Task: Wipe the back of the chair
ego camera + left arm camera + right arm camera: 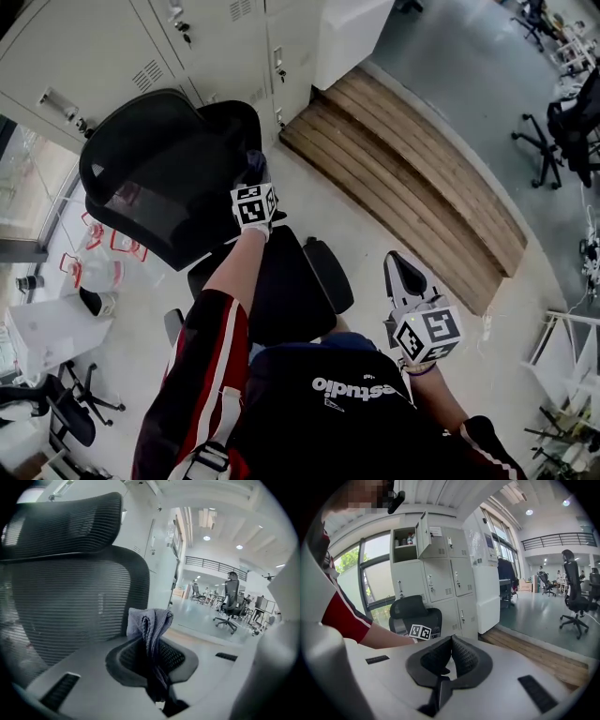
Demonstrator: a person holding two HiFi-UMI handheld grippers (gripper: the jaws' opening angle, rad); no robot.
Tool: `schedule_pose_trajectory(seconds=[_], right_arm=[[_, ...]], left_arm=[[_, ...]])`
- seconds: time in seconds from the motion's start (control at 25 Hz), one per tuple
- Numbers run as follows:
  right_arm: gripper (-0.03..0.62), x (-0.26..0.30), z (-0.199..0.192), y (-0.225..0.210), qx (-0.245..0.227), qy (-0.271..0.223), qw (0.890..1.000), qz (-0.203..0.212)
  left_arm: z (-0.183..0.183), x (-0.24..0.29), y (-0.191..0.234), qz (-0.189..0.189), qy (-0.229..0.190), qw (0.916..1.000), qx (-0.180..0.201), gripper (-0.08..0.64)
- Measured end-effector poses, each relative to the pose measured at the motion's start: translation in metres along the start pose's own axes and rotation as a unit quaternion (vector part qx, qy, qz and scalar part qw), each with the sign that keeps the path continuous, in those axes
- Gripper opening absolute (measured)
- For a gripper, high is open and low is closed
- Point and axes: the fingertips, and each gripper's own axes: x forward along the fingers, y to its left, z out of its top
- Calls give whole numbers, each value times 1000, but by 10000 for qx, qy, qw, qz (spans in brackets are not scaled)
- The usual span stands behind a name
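Note:
A black mesh office chair (159, 178) stands in front of me with its back (70, 602) and headrest (61, 520) toward me. My left gripper (253, 183) is shut on a grey-blue cloth (150, 623), held at the right edge of the chair back. The cloth (255, 167) sticks up from the jaws, close to the mesh; contact is hard to tell. My right gripper (405, 279) hangs low at my right side, shut with nothing in it. Its jaws meet tip to tip in the right gripper view (451, 641), which also shows the chair (412, 616).
Grey lockers (141, 47) stand just behind the chair. A wooden step (412, 178) runs diagonally to the right. Plastic bags (98, 262) lie on the floor at the left. Other office chairs (562, 131) stand farther off at the right.

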Motion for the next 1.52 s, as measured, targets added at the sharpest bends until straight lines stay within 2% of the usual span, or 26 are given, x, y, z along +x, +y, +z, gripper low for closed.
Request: schedule_pose_trajectory(seconds=[0.12, 0.24, 0.48, 0.76, 1.04, 1.24, 1.52], right_arm=[[15, -5, 1, -9, 27, -23, 10000, -26], [15, -6, 7, -5, -5, -92, 9999, 50], [15, 0, 26, 39, -187, -295, 9984, 441], [15, 12, 36, 130, -521, -404, 9917, 1105], [15, 24, 23, 217, -847, -268, 9817, 1687], [15, 32, 13, 256, -954, -175, 9778, 1856], [15, 47, 0, 287, -972, -53, 9774, 1874]], left_arm=[[4, 0, -30, -342, -67, 9994, 89, 57], [9, -13, -42, -494, -160, 9986, 61, 57], [18, -69, -20, -450, -383, 9982, 37, 57], [-1, -156, 71, 87, -436, 9990, 12, 57], [-60, -254, 206, 1129, -298, 9922, -437, 57], [-92, -305, 276, 1674, -232, 9833, -674, 57], [-114, -321, 329, 1942, -93, 9783, -720, 57]])
